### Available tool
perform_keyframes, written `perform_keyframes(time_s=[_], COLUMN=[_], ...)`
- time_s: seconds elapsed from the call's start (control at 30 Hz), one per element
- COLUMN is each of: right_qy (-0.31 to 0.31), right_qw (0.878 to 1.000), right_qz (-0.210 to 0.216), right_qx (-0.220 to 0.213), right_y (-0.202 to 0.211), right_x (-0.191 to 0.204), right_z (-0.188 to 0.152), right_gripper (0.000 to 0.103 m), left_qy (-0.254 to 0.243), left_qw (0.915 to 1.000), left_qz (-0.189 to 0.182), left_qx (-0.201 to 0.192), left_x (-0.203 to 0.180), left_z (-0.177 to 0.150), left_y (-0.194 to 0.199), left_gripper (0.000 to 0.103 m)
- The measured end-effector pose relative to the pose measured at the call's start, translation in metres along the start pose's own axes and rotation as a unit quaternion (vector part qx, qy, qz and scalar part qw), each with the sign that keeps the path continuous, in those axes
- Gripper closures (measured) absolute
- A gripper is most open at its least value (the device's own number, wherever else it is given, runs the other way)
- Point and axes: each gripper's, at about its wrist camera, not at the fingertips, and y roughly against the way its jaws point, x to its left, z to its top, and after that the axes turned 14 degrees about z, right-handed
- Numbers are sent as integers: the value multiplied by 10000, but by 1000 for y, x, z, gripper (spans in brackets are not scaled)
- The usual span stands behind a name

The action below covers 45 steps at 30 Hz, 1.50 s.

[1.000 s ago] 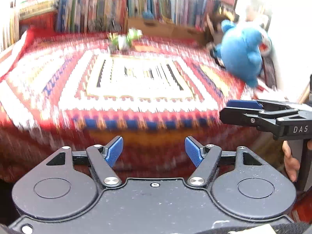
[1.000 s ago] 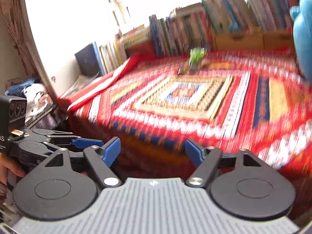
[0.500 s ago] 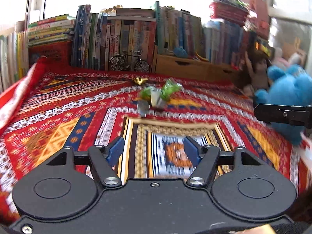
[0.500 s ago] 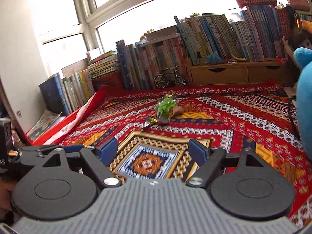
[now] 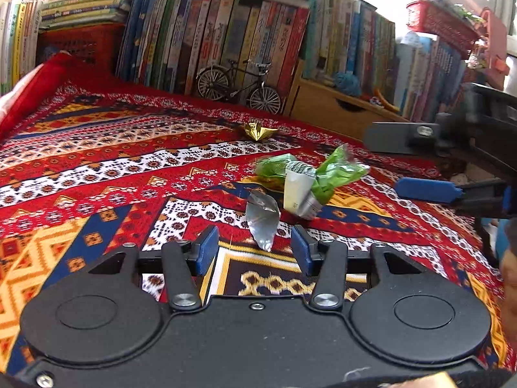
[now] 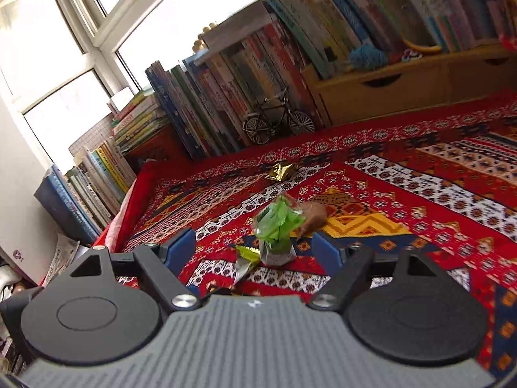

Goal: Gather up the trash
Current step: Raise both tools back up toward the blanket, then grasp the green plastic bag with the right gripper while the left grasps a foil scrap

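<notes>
Silver wrapper (image 5: 262,219) between closing left claw (image 5: 254,248), untouched; right claw (image 6: 255,248) released, angled down.

Bright daylight fills both views. In the right wrist view the window (image 6: 106,32) behind the books (image 6: 226,97) is blown out to plain white, and its glare washes the wall beside it. The patterned red cloth (image 5: 97,168) is evenly lit, with only soft, short shadows under the wrappers (image 5: 310,181) near its middle. Both views are sharp at the centre. Fisheye distortion bends the book spines and window frame toward the edges. In the left wrist view the right edge is slightly blurred.
</notes>
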Motion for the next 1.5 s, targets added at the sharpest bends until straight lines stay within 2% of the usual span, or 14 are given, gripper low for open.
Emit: perform_keyframes(time_s=[0.13,0.23,0.27,0.33,0.37,0.4,0.47,0.67,0.8,1.1,1.5], right_qy=[-48,-158,-229,-380,-490,-620,-886,-945,-736,-126,630], right_qw=[9997,9990,9986,9979,9974,9966,9942,9952,9972,9998,9971], right_qz=[-55,-185,-184,-119,-57,9,-1,98,76,-78,-79], right_qx=[214,382,437,506,525,539,606,245,134,149,426], right_y=[-36,-60,-66,-75,-77,-78,-78,-45,-14,68,166], right_x=[-12,-22,-25,-32,-35,-39,-44,-38,-25,0,22], right_z=[2,3,3,0,-1,-2,-4,-4,-3,-24,-83], right_gripper=[16,16,16,21,31,48,66,66,66,66,66], left_qy=[330,325,336,388,405,428,383,109,-5,-458,-777], left_qw=[9994,9994,9994,9992,9992,9991,9992,9997,9997,9986,9948], left_qz=[-4,48,30,-29,-27,-25,-28,-84,-176,-221,-660], left_qx=[56,-63,-58,-7,42,14,-71,-178,-159,-165,-56], left_x=[-4,-10,-11,-11,-12,-12,-13,-14,-12,-15,-10], left_z=[-1,1,2,4,5,5,5,-1,-6,-34,-77], left_y=[-23,-31,-33,-38,-40,-39,-35,-8,19,90,173], left_gripper=[57,57,60,85,90,93,96,96,96,96,96])
